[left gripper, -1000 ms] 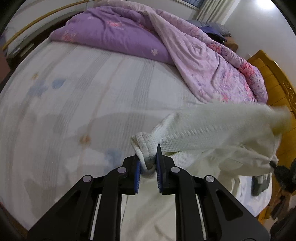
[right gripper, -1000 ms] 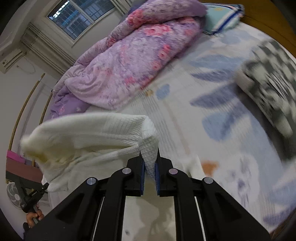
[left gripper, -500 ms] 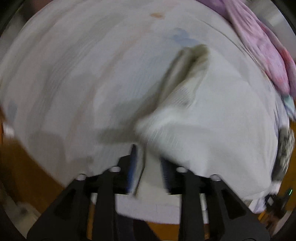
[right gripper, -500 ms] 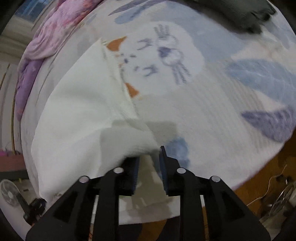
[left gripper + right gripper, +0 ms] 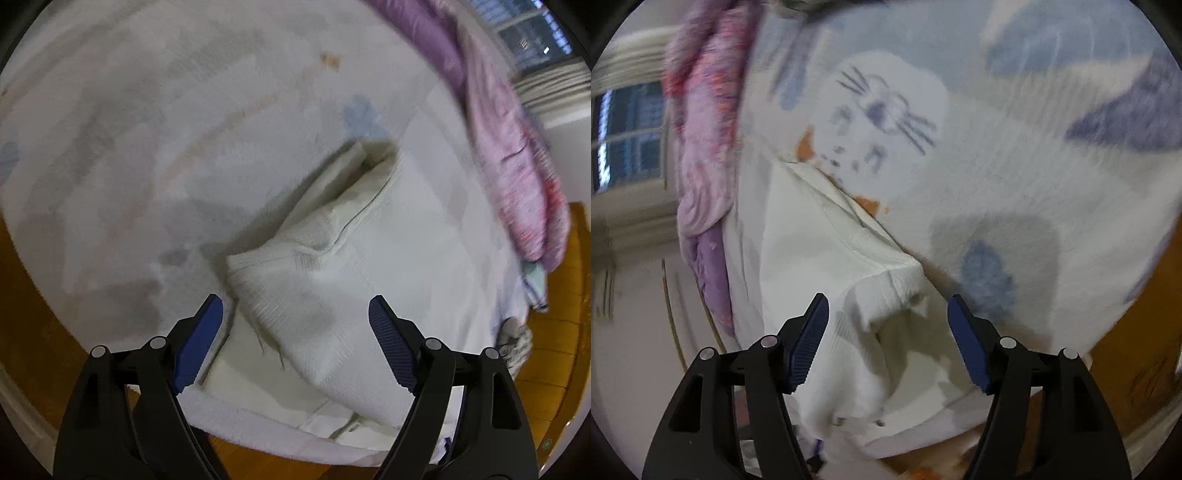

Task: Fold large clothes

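lay folded at the near edge of the bed sheet (image 5: 147, 110): white knit garment (image 5: 332, 295). spread and opening, pads clear of cloth: left gripper (image 5: 295, 325), right gripper (image 5: 888, 321). risked, likely, top layer springing back or sliding off the edge once released.

In the left wrist view the bed (image 5: 155, 122) lies bare and flat from 9 to 12 o'clock of the white garment (image 5: 332, 280), while the bunched purple-pink quilt (image 5: 517, 155) walls off the edge from 1 to 3 o'clock. In the right wrist view the printed sheet (image 5: 1015, 155) is open from 12 to 3 o'clock of the garment's corner (image 5: 886, 284), with the quilt (image 5: 701, 155) heaped at 10 o'clock. Both tools, left (image 5: 295, 343) and right (image 5: 888, 341), have jaws opening over cloth, pads not pressing it.
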`<action>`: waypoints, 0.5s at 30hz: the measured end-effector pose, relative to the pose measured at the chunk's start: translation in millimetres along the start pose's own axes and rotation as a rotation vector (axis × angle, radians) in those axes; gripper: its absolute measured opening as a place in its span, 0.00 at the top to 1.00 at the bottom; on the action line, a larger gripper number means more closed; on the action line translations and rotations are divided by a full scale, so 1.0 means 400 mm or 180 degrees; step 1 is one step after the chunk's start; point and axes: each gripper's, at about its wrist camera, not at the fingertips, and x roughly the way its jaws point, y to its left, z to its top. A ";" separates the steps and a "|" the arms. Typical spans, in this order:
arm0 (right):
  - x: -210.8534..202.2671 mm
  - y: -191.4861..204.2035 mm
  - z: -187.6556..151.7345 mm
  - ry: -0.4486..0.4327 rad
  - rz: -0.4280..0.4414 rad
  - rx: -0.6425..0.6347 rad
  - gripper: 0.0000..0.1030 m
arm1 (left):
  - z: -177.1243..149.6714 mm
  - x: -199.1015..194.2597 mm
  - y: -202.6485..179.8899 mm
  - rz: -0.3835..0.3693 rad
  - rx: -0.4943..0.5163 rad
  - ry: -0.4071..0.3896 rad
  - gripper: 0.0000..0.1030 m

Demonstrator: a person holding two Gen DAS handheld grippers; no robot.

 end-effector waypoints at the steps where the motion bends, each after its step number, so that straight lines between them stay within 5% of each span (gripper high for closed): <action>1: 0.012 0.006 0.006 -0.0003 0.0027 0.0007 0.38 | 0.012 0.035 -0.011 -0.0016 0.0006 0.0092 0.23; 2: 0.034 0.027 0.015 0.0026 0.0158 -0.0058 0.53 | 0.017 0.055 -0.024 -0.0010 0.0039 0.0137 0.38; 3: 0.050 0.053 0.021 0.0024 0.0033 -0.0190 0.81 | 0.026 0.070 -0.043 0.0071 0.0122 0.0179 0.63; 5: 0.055 0.095 0.033 0.0006 0.0015 -0.0356 0.83 | 0.046 0.074 -0.074 0.0087 0.0297 0.0173 0.93; 9: -0.018 0.216 0.062 -0.0257 0.0655 -0.0732 0.89 | 0.082 -0.015 -0.113 -0.0230 0.0455 -0.0136 0.94; 15: -0.083 0.201 0.031 -0.0234 0.0725 -0.0966 0.90 | 0.030 -0.075 -0.063 -0.0315 0.0425 -0.0199 0.95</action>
